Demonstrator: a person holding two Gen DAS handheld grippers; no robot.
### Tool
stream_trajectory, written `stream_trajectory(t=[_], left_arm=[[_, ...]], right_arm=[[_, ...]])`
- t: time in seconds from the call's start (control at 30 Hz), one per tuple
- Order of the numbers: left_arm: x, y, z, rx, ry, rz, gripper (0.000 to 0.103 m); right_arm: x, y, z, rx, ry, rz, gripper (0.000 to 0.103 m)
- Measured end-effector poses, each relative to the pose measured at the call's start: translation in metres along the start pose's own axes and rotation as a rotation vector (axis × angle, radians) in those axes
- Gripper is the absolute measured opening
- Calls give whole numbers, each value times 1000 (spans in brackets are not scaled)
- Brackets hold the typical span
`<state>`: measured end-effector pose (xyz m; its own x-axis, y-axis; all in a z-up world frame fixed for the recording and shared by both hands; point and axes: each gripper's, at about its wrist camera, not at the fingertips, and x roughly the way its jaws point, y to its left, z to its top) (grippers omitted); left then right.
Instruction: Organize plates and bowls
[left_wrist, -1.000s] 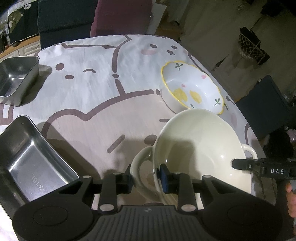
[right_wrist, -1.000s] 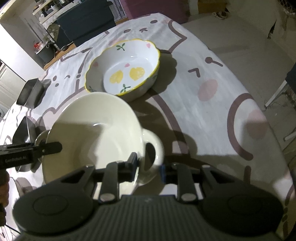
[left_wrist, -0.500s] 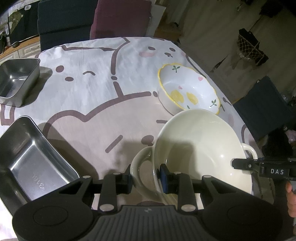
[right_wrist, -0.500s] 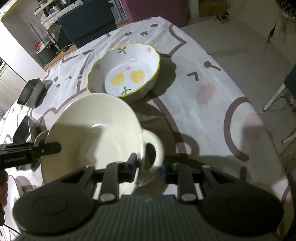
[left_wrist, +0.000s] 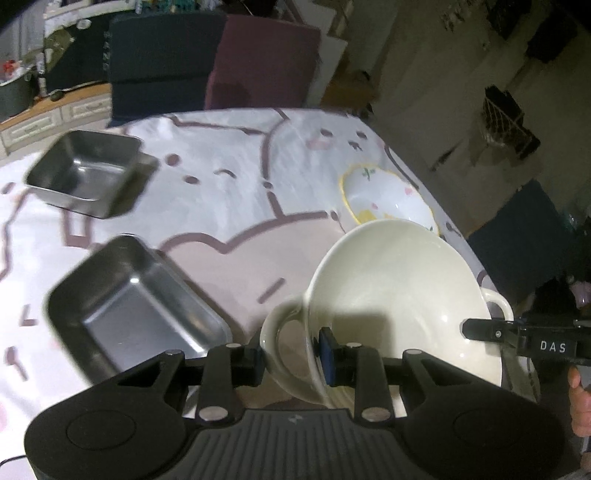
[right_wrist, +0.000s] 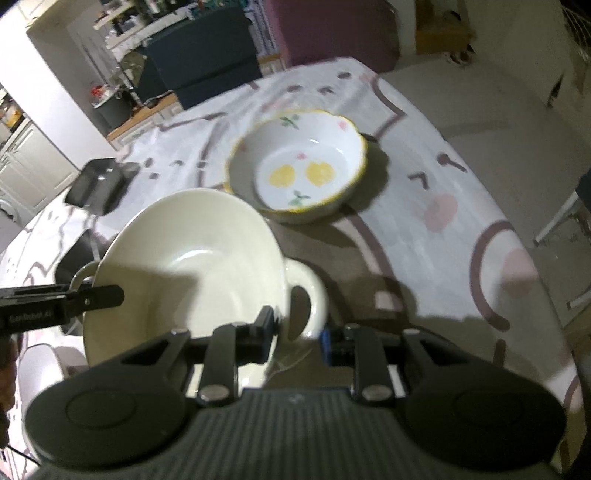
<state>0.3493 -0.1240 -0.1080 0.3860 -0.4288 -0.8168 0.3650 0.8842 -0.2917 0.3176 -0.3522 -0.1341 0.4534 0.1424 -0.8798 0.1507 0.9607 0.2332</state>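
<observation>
- Left gripper clamped on the cream bowl at its left loop handle: one pad outside the loop, blue pad inside the rim.
- Right gripper clamped on the same bowl's other handle, same style of grip.
- Bowl is held between both grippers above the tablecloth, tilted a bit; its shadow is on the cloth below.
- Floral bowl with yellow rim sits on the cloth at 12 to 1 o'clock of the cream bowl in the right wrist view, near it; cream rim overlaps it in the left wrist view.
- Large steel tray at 9 o'clock of the cream bowl in the left wrist view, just beside the left handle.
- Small steel tray at 10–11 o'clock, well apart.
- Dark and maroon chairs past the far table edge.
</observation>
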Motion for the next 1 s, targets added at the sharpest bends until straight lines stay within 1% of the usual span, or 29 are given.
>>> stream_trajectory(t=[0.23, 0.43, 0.67, 1.0], left_arm=[[-54, 28, -16, -45, -61, 38, 30], [-99, 55, -38, -93, -106, 77, 29], [-144, 88, -69, -154, -143, 129, 29], [-186, 130, -111, -243, -181, 170, 28]], right_arm=[[-21, 39, -2, -64, -45, 54, 29], [-28, 83, -12, -131, -61, 103, 29], [-33, 130, -23, -210, -64, 161, 29], [-23, 190, -34, -296, -33, 225, 29]])
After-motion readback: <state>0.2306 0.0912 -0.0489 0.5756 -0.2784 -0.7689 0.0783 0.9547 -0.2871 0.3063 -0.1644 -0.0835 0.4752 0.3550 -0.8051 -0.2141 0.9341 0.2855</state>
